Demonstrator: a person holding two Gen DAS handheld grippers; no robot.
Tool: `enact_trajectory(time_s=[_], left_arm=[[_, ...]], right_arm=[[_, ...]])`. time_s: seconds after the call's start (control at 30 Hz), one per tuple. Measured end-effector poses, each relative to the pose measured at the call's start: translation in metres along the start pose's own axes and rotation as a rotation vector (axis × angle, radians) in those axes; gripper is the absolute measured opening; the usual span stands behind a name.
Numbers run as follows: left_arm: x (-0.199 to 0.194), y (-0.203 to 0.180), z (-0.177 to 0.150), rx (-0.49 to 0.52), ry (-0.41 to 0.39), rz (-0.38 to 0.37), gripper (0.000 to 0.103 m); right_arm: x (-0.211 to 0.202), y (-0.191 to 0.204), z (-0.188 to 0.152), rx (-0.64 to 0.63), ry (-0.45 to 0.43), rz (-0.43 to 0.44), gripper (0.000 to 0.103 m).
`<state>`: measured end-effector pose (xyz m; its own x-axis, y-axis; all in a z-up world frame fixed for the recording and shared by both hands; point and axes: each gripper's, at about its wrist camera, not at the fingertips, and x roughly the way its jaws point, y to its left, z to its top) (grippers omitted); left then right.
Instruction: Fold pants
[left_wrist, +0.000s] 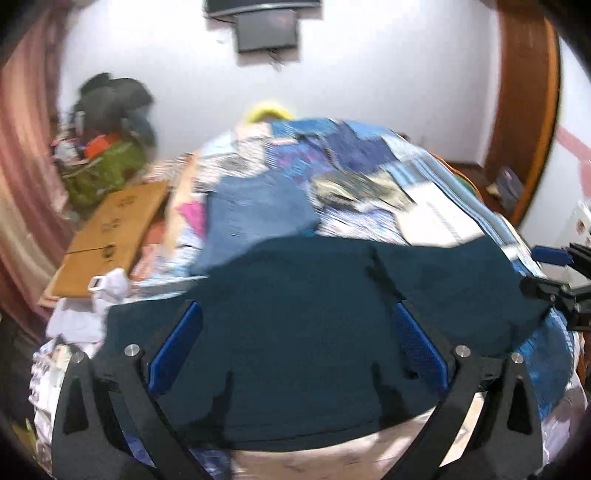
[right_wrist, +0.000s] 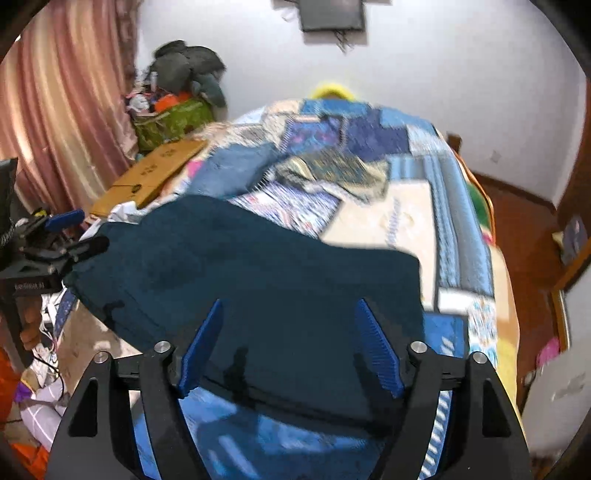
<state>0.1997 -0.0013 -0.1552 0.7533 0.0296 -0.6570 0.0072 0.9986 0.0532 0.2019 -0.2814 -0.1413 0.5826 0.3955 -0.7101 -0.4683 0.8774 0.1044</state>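
Observation:
Dark teal pants (left_wrist: 295, 314) lie spread flat on the near end of a bed with a blue patchwork quilt (left_wrist: 351, 155). My left gripper (left_wrist: 297, 314) is open above the pants, its blue pads (left_wrist: 177, 343) wide apart and holding nothing. My right gripper (right_wrist: 290, 306) is open too, hovering over the pants (right_wrist: 258, 266) near their right edge. Each gripper shows at the edge of the other view: the right one (left_wrist: 554, 273) and the left one (right_wrist: 62, 232). Both views are blurred.
A folded blue garment (left_wrist: 258, 210) and another patterned garment (left_wrist: 362, 188) lie farther up the quilt (right_wrist: 424, 206). A cardboard box (left_wrist: 110, 236), a green bag (left_wrist: 103, 173) with clutter and a pink curtain (right_wrist: 66, 103) stand left of the bed. A wooden door frame (left_wrist: 524, 110) is at the right.

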Motion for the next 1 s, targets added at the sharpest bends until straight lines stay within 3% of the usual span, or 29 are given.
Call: enact_trajectory(time_s=[0.23,0.37,0.47,0.57,0.67,0.8,0.93,1.0], left_arm=[[-0.014,0.091,-0.014,-0.184,0.003,0.094,0.103],[-0.006,0.143,-0.035,-0.297,0.103,0.127,0.103],[0.004,0.179,-0.059,-0.405,0.181,0.128,0.103],[0.013,0.202,-0.083,-0.475,0.253,0.105,0.103],[0.021,0.214,-0.108,-0.540,0.314,0.053,0.103],[0.030,0.221,-0.133,-0.632,0.370,-0.049,0.102],[0.037,0.219,-0.146,-0.735,0.358,-0.224,0.098],[0.043,0.215,-0.145,-0.754,0.354,-0.265,0.098]], right_arm=[[0.024,0.037,0.022,-0.087,0.003,0.038,0.074],[0.042,0.057,0.022,-0.133,0.020,0.047,0.075],[0.062,0.066,0.009,-0.171,0.068,0.000,0.079],[0.068,0.056,-0.003,-0.076,0.074,0.019,0.083],[0.072,0.041,-0.006,0.034,0.137,0.057,0.086],[0.069,0.045,-0.010,0.034,0.143,0.042,0.086],[0.069,0.044,-0.010,0.057,0.147,0.050,0.086],[0.070,0.043,-0.010,0.061,0.145,0.054,0.087]])
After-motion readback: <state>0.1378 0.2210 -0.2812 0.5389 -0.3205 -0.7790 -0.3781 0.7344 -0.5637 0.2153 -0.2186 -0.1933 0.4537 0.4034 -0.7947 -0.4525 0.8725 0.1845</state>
